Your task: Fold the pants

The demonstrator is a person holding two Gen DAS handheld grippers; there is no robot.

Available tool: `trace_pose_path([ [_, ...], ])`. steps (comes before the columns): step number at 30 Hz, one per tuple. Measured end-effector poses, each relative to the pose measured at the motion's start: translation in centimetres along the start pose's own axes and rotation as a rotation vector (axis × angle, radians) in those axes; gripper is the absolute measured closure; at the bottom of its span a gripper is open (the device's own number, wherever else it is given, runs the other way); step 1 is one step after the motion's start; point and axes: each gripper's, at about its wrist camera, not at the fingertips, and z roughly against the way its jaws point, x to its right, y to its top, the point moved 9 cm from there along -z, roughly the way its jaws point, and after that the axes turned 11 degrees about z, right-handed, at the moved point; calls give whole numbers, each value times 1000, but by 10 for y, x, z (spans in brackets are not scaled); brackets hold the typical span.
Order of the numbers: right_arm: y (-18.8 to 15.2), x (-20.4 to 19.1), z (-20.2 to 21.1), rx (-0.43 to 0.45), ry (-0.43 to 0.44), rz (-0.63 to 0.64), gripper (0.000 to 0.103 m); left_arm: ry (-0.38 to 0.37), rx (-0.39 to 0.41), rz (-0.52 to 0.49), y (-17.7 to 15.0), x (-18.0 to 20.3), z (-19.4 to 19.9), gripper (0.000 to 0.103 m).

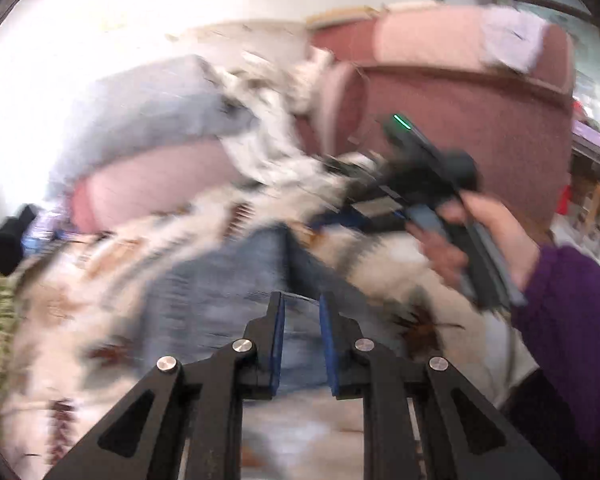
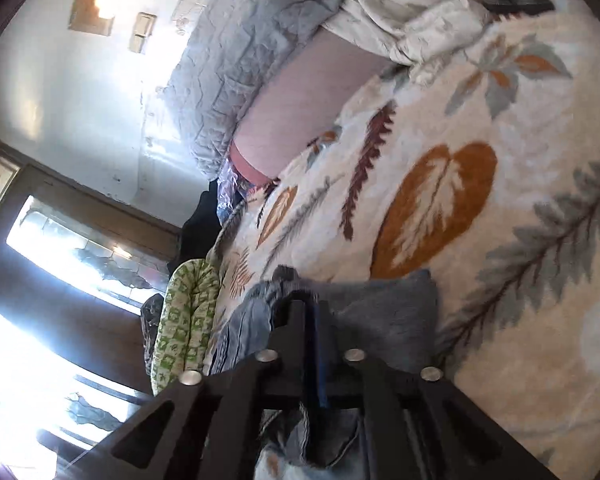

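Denim pants (image 2: 388, 312) sit clamped in right gripper (image 2: 314, 320); left gripper (image 1: 302, 320), jaws apart, must grab next.

The blanket (image 2: 500, 128) is cream, strewn with leaves — rust-orange, maroon and grey-green fronds. Across it lie faded blue denim pants (image 1: 228, 280), paler at the folds. At twelve o'clock in the right wrist view sits a grey quilted pillow (image 2: 236, 60) with a dusty pink one (image 2: 300, 112) beside it. The sofa (image 1: 460, 120) behind is brick-pink. At nine o'clock — a green-and-white printed cushion (image 2: 184, 320). Both grippers are black with blue pads (image 1: 327, 344); the sleeve (image 1: 572, 320) is deep purple.
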Motion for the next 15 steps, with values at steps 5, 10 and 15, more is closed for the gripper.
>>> trace_pose_path([
  [5, -17, 5, -2, -24, 23, -53, 23, 148, -6, 153, 23, -98, 0, 77],
  [10, -13, 6, 1, 19, 96, -98, 23, 195, -150, 291, -6, -165, -41, 76],
  [15, -18, 11, -29, -62, 46, -69, 23, 133, -248, 385, -36, -169, -79, 76],
])
